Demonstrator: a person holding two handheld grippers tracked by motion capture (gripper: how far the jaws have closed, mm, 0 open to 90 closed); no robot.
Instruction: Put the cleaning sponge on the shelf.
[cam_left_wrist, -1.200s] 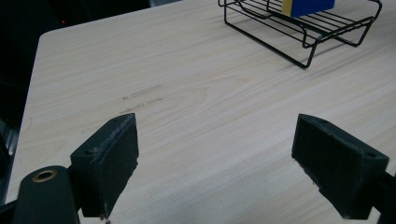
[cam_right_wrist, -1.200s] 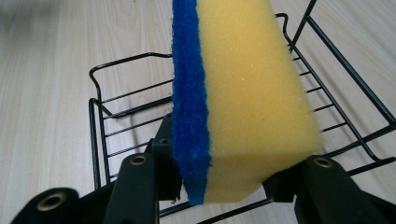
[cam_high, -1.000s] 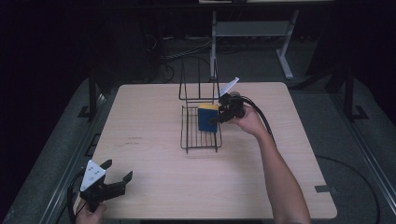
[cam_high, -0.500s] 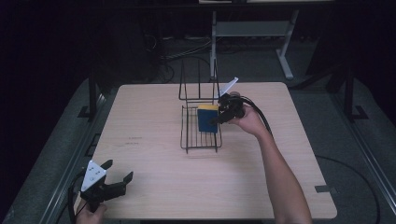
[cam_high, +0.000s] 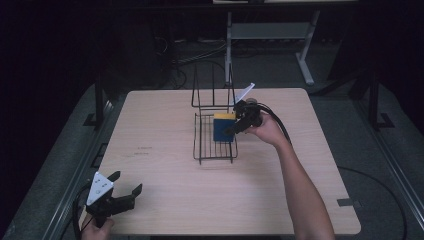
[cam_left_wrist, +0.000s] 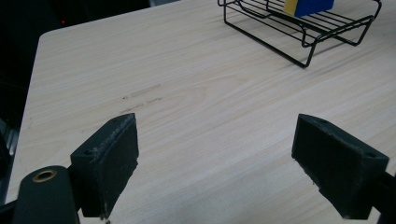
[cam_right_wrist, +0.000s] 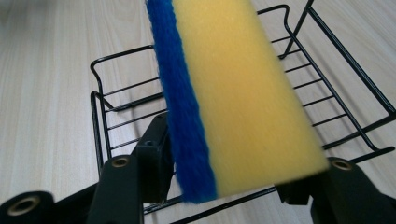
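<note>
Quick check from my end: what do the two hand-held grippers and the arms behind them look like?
Both are black. The left hand-held gripper carries a grey three-cornered plate on top and a black cable trailing off behind it; in its own view the jaws end in blocky, matte, rough-edged pads. The right hand-held gripper has the same plate and a thick looping black cable. The right forearm is bare, with no sleeve in view.

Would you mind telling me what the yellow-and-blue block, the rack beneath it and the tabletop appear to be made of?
The block looks like a foam sponge: a matte, finely pored yellow body with a fuzzy blue scouring layer. The rack seems to be thin metal wire with a smooth black coating. The table shows pale wood grain, probably laminate or veneer with a satin finish.
</note>
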